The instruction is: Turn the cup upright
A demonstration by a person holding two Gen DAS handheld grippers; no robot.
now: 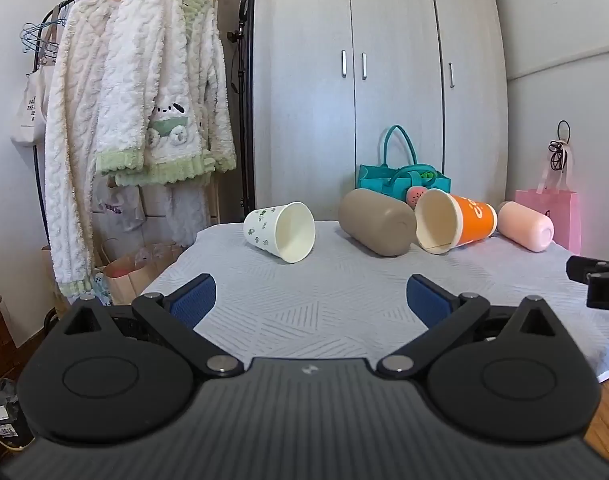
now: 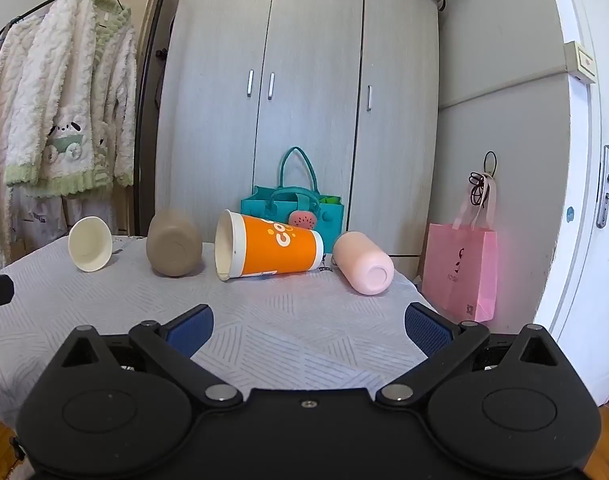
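Several cups lie on their sides in a row at the far side of the cloth-covered table (image 1: 324, 300). From left to right: a white paper cup with green print (image 1: 278, 232) (image 2: 90, 244), a brown cup (image 1: 374, 222) (image 2: 174, 242), an orange paper cup (image 1: 454, 222) (image 2: 268, 246) and a pink cup (image 1: 526, 226) (image 2: 362, 262). My left gripper (image 1: 311, 300) is open and empty, well short of the cups. My right gripper (image 2: 309, 330) is open and empty, also short of them; part of it shows at the right edge of the left wrist view (image 1: 596, 284).
A teal felt bag (image 1: 402, 176) (image 2: 292, 204) stands behind the cups against a grey wardrobe (image 1: 380, 80). A clothes rack with fluffy white robes (image 1: 136, 112) stands left of the table. A pink paper bag (image 2: 462, 268) stands on the floor at the right, near a white door (image 2: 592, 200).
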